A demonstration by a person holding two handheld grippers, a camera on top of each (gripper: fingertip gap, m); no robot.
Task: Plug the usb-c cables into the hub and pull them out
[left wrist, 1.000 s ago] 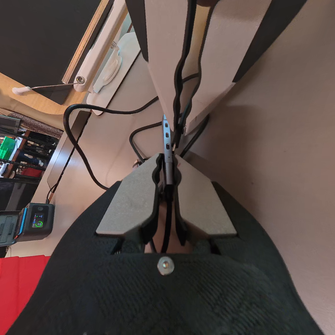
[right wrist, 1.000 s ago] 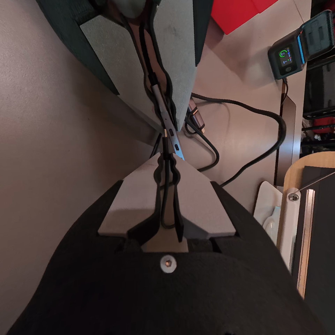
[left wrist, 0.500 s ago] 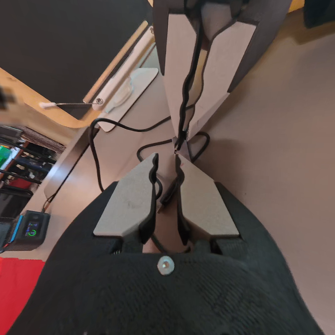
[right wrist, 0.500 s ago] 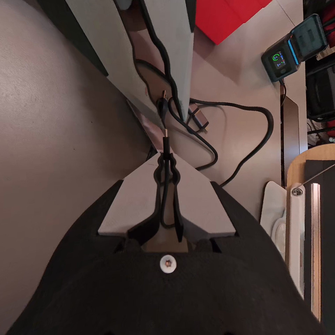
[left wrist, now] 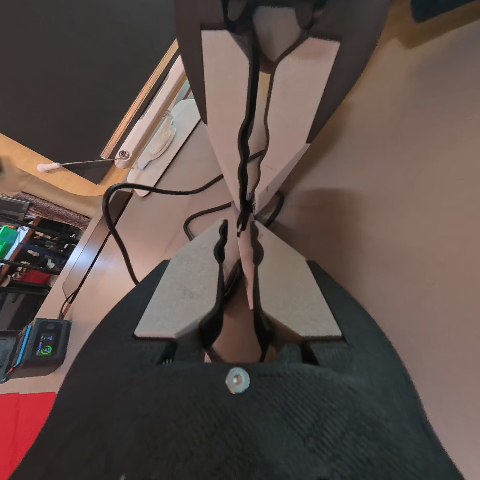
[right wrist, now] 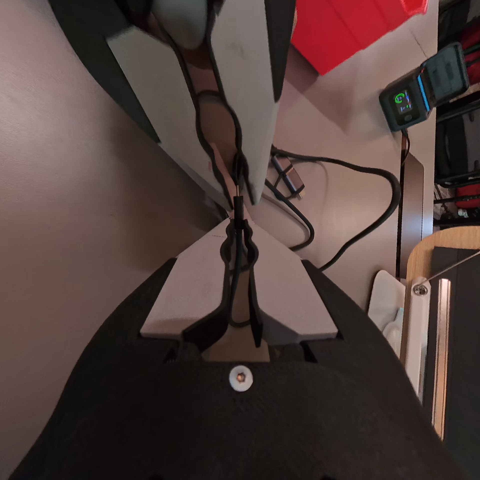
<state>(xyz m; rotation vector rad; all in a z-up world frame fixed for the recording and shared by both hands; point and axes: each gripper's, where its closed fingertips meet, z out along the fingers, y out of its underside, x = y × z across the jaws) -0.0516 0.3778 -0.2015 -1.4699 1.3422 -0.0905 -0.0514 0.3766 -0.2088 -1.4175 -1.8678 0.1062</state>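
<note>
right gripper (right wrist: 237, 223): clamped on black cable (right wrist: 238, 207), plug bare, unplugged | left gripper (left wrist: 239, 231): jaws parted, nothing clearly held | hub (right wrist: 288, 176): likely the grey piece on table (right wrist: 78, 155), unheld | progress: this cable out; others uncertain

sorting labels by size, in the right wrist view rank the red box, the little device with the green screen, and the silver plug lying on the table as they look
1. red box, though cut off by the frame
2. device with the green screen
3. silver plug

The plug lies nearer the camera, yet looks smallest.
</note>
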